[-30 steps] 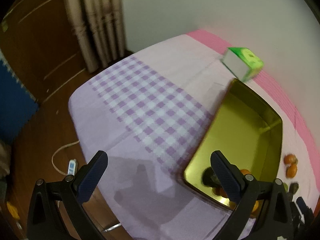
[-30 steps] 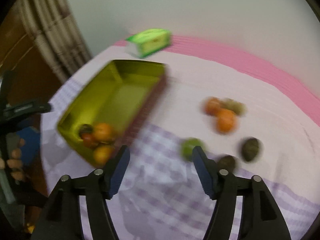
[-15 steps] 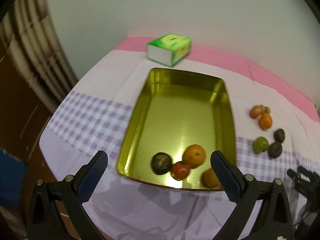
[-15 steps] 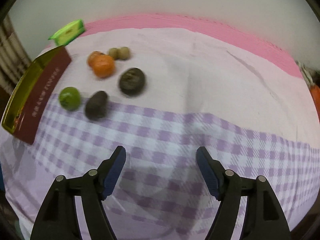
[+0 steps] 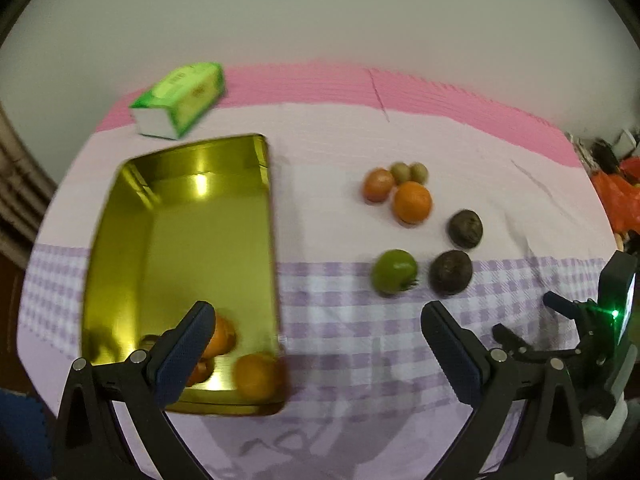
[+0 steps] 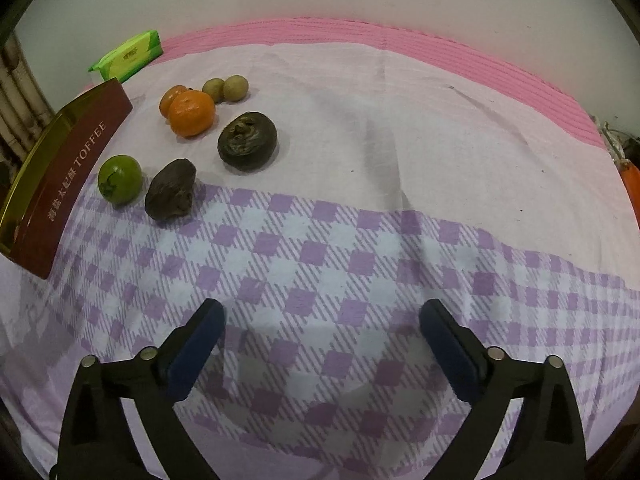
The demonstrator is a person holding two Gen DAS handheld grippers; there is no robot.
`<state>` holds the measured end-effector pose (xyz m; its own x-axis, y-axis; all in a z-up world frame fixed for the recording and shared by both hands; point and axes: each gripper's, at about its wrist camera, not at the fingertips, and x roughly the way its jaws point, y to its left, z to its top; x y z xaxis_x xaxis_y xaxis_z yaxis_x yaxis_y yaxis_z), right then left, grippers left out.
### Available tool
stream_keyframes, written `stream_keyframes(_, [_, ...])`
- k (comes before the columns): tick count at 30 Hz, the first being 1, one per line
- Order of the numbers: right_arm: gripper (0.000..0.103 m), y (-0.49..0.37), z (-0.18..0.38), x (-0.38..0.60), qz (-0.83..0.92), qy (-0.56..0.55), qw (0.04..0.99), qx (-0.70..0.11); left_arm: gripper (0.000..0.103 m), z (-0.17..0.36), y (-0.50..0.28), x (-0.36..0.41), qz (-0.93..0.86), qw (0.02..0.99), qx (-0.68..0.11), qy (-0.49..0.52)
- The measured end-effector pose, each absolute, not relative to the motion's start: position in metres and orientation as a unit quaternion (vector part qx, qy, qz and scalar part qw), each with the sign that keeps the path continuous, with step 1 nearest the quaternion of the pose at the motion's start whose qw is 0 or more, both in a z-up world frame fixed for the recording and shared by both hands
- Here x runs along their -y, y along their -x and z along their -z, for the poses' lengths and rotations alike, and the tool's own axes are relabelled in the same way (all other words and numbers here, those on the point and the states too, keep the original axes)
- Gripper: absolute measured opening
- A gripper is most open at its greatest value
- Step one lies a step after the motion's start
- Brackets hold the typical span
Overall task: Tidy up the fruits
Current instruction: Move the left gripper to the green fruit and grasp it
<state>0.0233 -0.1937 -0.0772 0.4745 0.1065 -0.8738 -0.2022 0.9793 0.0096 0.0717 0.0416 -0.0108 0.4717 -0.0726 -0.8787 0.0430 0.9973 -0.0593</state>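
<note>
A gold tin (image 5: 180, 240) lies on the checked cloth with oranges (image 5: 256, 376) at its near end. To its right lie loose fruits: a green one (image 5: 395, 271), two dark ones (image 5: 451, 272), an orange (image 5: 413, 202) and small brownish ones (image 5: 400, 172). My left gripper (image 5: 316, 344) hangs open over the cloth between tin and fruits, holding nothing. My right gripper (image 6: 320, 336) has its jaws opening wide, with nothing between them, above bare cloth. The green fruit (image 6: 120, 179), a dark fruit (image 6: 171, 194) and the orange (image 6: 191, 113) lie far left of it.
A green tissue pack (image 5: 180, 98) sits behind the tin near the wall. The tin's red side (image 6: 68, 176) reads TOFFEE. A pink strip (image 6: 440, 52) runs along the back. A curtain hangs at the left, and an orange bag (image 5: 620, 200) lies off the right end.
The left view swung right, from the table corner and floor to the tin and loose fruits. The right view swung from the tin to bare cloth, and its jaws spread wider.
</note>
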Motion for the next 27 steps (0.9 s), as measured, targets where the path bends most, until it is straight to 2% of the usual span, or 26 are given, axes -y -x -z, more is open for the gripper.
stream_keyframes(11, [0.103, -0.022, 0.08, 0.194, -0.09, 0.049, 0.86, -0.5, 0.099, 0.032, -0.099, -0.01, 0.074, 0.844, -0.53, 0.022])
stream_keyframes(19, [0.103, -0.023, 0.081, 0.193, -0.088, 0.049, 0.86, -0.501, 0.078, 0.053, -0.116, -0.007, 0.077, 0.824, -0.56, 0.043])
stream_keyframes(21, [0.103, -0.023, 0.081, 0.194, -0.087, 0.049, 0.86, -0.501, 0.07, 0.056, -0.118, -0.005, 0.078, 0.822, -0.562, 0.04])
stream_keyframes(27, [0.103, -0.022, 0.08, 0.194, -0.086, 0.049, 0.86, -0.501, 0.061, 0.062, -0.127, -0.001, 0.084, 0.817, -0.568, 0.046])
